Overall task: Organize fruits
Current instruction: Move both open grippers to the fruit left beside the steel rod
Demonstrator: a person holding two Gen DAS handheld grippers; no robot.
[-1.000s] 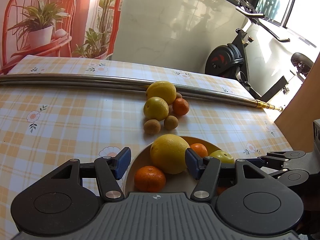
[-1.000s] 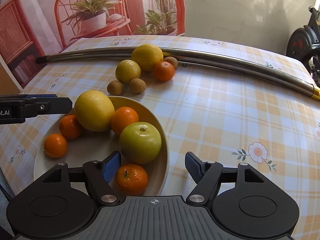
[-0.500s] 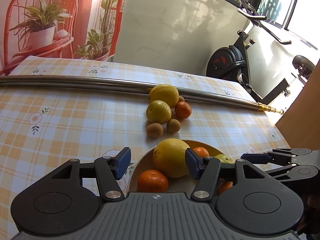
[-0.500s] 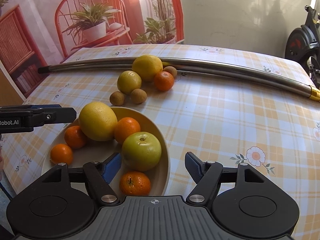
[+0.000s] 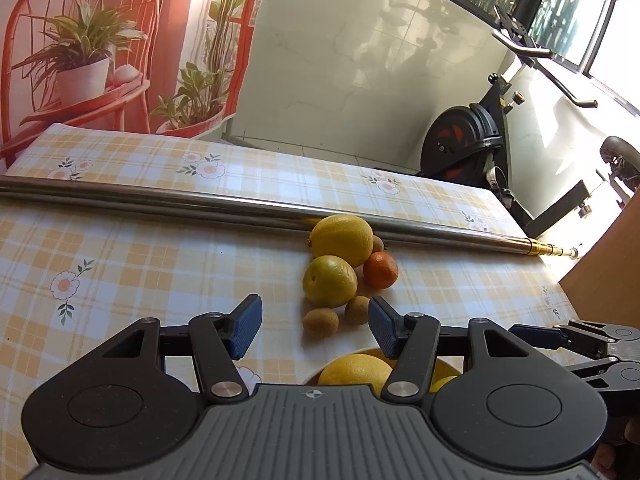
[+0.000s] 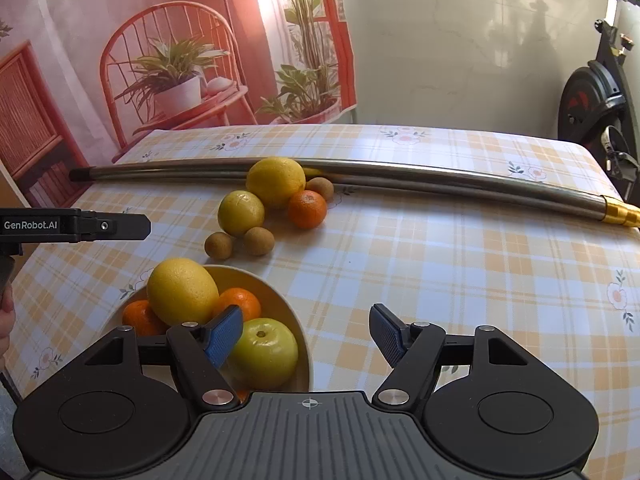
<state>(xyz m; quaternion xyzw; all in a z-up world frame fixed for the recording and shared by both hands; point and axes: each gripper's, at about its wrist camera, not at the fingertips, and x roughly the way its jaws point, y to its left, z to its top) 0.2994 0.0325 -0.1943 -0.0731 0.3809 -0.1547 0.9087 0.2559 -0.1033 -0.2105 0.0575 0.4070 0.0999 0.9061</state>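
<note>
Covering most of both views: table (image 6: 440,264) in orange-and-white check with flower prints. Lying across its far side: long steel pole (image 6: 400,176), brass-tipped at right end. Behind, partly visible: exercise bike (image 5: 472,148) against pale wall.

Sitting near front edge: cream bowl (image 6: 298,336), holding big lemon (image 6: 182,292), green apple (image 6: 264,352), orange (image 6: 238,302) behind apple, second orange (image 6: 138,318) left of lemon; more orange peeking out under right gripper's body.

Clustered on bare cloth beyond bowl, up against pole: large lemon (image 6: 276,182) touching pole, smaller yellow-green citrus (image 6: 241,213) just in front, mandarin (image 6: 307,209) to right, three small brown fruits — one (image 6: 320,188) behind mandarin by pole, two (image 6: 219,245) (image 6: 259,241) side by side nearest bowl. None of these in bowl yet.

Hovering over bowl's near rim: right gripper (image 6: 306,336), jaws spread wide, grasping nothing, left blue pad (image 6: 224,334) over gap between apple and orange.

Hovering just short of loose cluster: left gripper (image 5: 315,328), jaws likewise spread and holding nothing, the two brown fruits seen between pads. Seen from right wrist: left gripper at far left, level with cluster, above cloth.
</note>
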